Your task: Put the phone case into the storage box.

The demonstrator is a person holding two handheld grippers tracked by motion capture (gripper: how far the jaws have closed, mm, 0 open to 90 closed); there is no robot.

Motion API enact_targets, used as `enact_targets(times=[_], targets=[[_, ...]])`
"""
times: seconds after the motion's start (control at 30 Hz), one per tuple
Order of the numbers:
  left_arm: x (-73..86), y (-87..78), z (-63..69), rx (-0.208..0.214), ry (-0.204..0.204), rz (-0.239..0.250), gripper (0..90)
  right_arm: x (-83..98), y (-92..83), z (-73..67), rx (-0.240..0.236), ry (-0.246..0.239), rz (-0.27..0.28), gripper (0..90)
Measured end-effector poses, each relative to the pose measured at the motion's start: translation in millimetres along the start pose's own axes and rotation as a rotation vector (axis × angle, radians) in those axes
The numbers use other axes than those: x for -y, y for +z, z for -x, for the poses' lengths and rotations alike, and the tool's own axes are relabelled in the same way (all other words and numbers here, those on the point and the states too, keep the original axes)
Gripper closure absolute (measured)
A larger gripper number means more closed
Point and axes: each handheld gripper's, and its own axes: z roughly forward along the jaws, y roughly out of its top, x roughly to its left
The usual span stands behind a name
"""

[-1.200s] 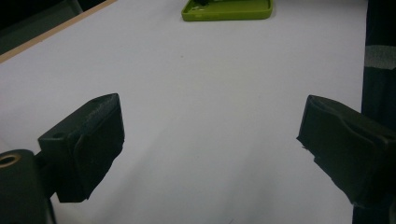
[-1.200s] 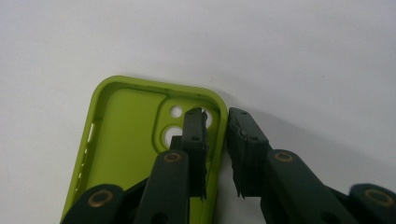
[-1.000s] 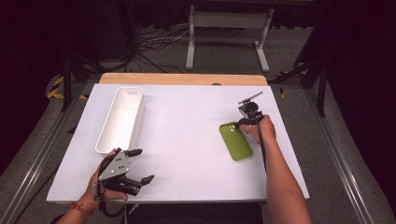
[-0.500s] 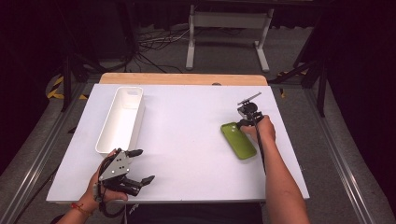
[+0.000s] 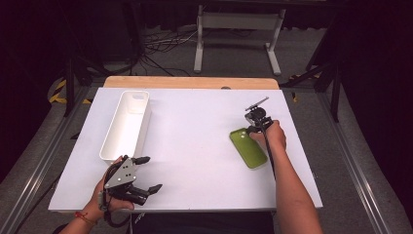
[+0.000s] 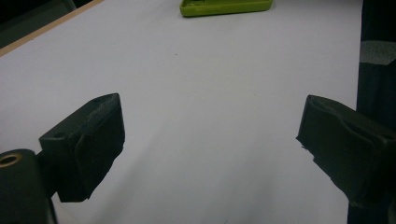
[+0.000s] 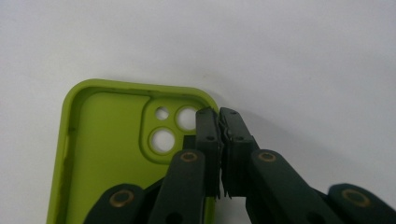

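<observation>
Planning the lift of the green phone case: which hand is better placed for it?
Right. The right gripper is shut on the rim of the green silicone phone case. The left gripper is open near the table's front edge, far from the case.

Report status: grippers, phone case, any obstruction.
Right gripper shut on green phone case rim at camera-cutout corner. Left gripper open, idle near white bin. Nothing in the way.

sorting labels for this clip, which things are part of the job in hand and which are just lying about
In the job:
- green phone case, its side wall pinched
- right gripper, jaws just closed on that wall

Lying about:
- white tray, far left
- left gripper, open, resting near the table edge
</observation>
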Motion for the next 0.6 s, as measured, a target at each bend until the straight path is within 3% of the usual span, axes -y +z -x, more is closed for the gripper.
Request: enact_targets(times=[0.3, 0.6], targets=[[-0.1, -1.4, -0.8, -0.005, 0.001, 0.007, 8.1, 2.2, -0.5, -1.6, 0.004, 0.003, 0.017, 88.6], [-0.6, -2.8, -0.6, -0.008, -0.007, 0.016, 8.1, 5.0, -11.4, -7.5, -0.010, -0.006, 0.090, 88.8]])
